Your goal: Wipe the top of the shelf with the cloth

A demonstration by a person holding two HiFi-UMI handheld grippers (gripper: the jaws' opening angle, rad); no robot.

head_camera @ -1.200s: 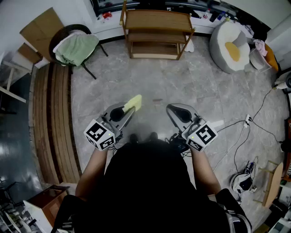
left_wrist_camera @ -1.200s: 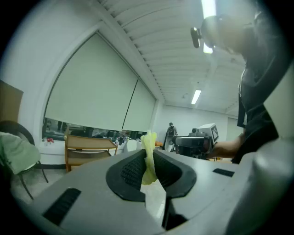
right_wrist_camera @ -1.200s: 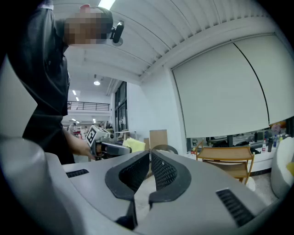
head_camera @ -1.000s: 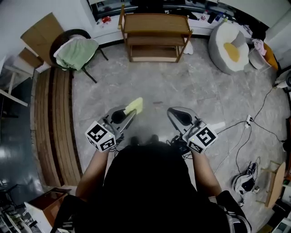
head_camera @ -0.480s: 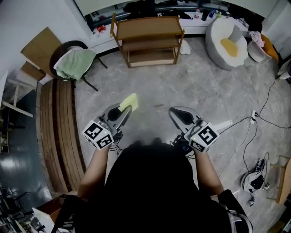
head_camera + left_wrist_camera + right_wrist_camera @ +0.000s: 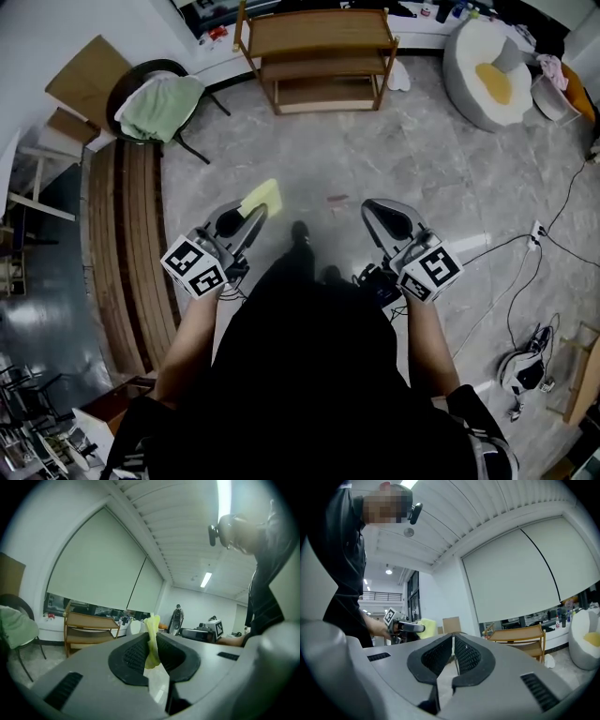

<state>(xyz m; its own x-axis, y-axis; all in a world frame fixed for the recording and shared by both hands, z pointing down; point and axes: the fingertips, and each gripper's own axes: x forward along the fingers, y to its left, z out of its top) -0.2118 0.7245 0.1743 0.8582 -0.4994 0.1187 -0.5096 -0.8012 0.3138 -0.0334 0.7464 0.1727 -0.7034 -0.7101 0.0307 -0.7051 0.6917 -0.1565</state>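
Cloth: yellow, small, pinched edge-on between the closed jaws of the left gripper; a folded part sticks out past the jaw tips, above the floor and well apart from the shelf.

Right gripper: jaws brought together at the tips, nothing between them. It is held level with the left gripper, the two apart on either side of the person's body.

Shelf: wooden, three tiers, standing at the far wall ahead of both grippers; top board bare where it shows, with no gripper near it.

Chair: dark frame, green fabric draped over the seat, left of the shelf.

Beanbag: white with a yellow patch, right of the shelf.

Planks: long wooden strips on the floor at the person's left.

Cables: black and white, trailing over the floor at right.
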